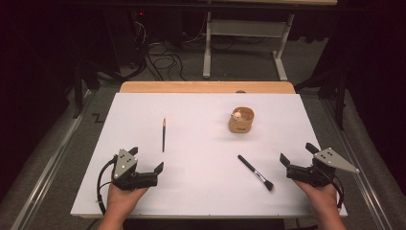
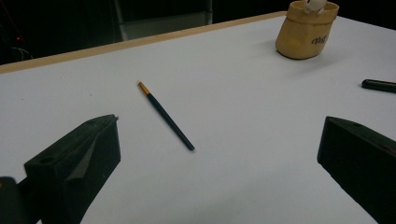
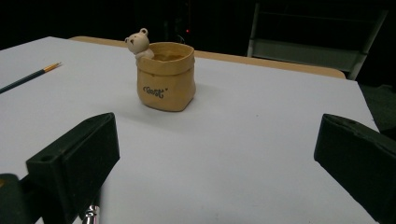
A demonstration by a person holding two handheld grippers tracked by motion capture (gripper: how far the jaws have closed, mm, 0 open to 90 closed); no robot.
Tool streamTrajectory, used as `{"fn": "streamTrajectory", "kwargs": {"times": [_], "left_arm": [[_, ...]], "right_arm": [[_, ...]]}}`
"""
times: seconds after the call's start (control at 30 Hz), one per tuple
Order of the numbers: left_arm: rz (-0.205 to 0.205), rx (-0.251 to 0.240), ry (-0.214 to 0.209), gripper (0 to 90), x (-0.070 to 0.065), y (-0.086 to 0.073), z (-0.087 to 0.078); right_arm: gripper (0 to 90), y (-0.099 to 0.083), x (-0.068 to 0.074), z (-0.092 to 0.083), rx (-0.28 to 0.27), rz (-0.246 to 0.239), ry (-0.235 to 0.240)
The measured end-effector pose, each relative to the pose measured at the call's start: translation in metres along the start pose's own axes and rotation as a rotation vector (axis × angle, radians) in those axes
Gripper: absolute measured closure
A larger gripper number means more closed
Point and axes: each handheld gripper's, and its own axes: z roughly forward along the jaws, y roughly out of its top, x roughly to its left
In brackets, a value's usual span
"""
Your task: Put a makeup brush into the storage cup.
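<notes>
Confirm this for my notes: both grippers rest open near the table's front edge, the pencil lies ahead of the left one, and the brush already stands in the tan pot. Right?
Not quite. The brush is not in the tan pot; the high view shows it lying flat on the white table, beside the right gripper. The rest holds: both grippers are open, and the pencil lies ahead of the left gripper.

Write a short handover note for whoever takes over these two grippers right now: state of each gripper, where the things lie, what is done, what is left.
Left gripper: open, holding nothing, resting near the table's front left.
Right gripper: open, holding nothing, near the front right.
Pencil: flat on the white table, ahead of the left gripper, untouched.
Brush: flat on the table just left of the right gripper, bristles toward the person.
Tan pot with a small bear on its rim: upright toward the back right; no tool stands in it.
Done: nothing yet.
Left: probably picking up pencil and brush and standing them in the pot, though that is a guess from the layout.
</notes>
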Motion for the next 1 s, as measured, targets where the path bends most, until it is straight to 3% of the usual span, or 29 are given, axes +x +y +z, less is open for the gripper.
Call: {"fn": "streamTrajectory", "kwargs": {"times": [0.57,1.0], "left_arm": [[0.011,-0.003,0.009,0.4,0.0028,-0.001,0.0015],[-0.01,-0.014,0.017,0.4,0.0077,0.0013,0.0025]], "right_arm": [[0.4,-0.0035,-0.0006,0.0045,0.002,-0.009,0.007],[0.4,-0.0035,0.0,0.0043,-0.006,-0.011,0.01]]}}
